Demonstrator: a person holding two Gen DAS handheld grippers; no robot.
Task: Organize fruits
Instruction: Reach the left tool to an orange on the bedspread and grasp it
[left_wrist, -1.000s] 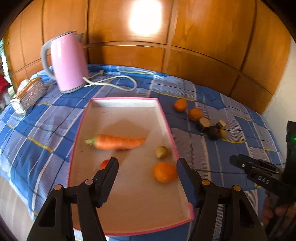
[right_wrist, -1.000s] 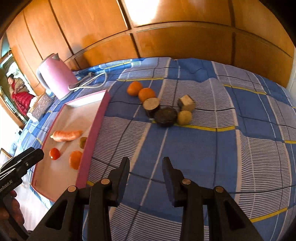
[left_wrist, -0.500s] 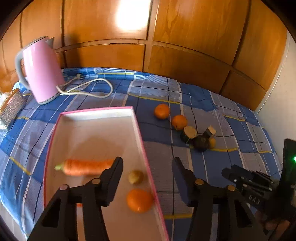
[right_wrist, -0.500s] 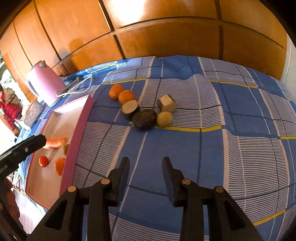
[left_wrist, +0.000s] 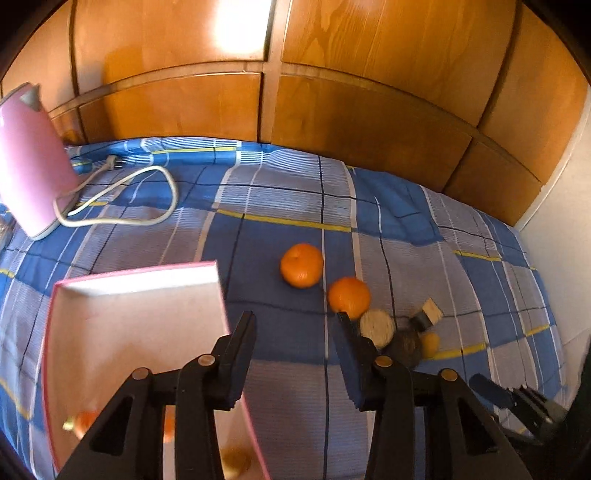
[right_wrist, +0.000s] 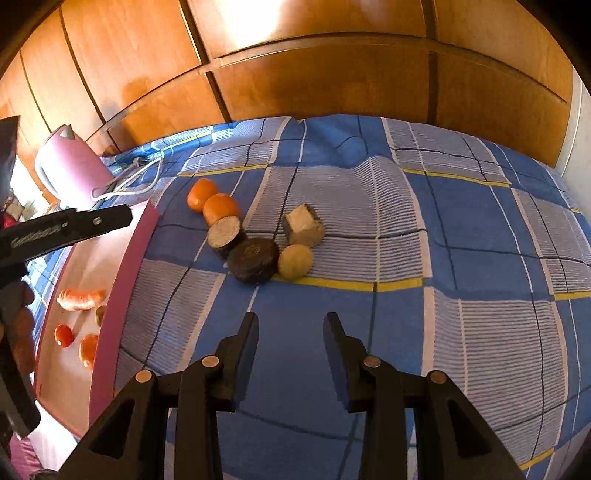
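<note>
Left wrist view, read from its left edge: the kettle (left_wrist: 27, 162) has slid almost out of frame, and the tray (left_wrist: 136, 306) that filled the middle a second ago now sits low on the left, its carrot (left_wrist: 83, 421) only an orange blur at the bottom. The left gripper (left_wrist: 295, 334) has swung right off the tray and now points at the bare cloth (left_wrist: 388, 206) between the tray's pink rim and the loose pile. Its jaws are spread wide and hold nothing. Just ahead lie two oranges (left_wrist: 302, 265) touching or nearly so, the nearer one beside the right fingertip. To their right sit a cut round (left_wrist: 376, 326), a dark disc (left_wrist: 406, 347), a small yellow fruit (left_wrist: 430, 341) and a pale block (left_wrist: 430, 314), bunched together.

I judge the left gripper has finished at the tray and is moving to fetch the next fruit, most likely the near orange.

In the right wrist view the tray holds the carrot, a tomato (right_wrist: 63, 335), an orange piece (right_wrist: 88, 350) and a small greenish fruit (right_wrist: 99, 314). The pile has not shifted, though it now looks closer. The right gripper (right_wrist: 290, 338) hangs over the cloth short of the pile, jaws apart and empty.

Raised lettering runs along the left gripper's arm at the far left of the right wrist view, but it is too blurred to read. No other writing shows.
</note>
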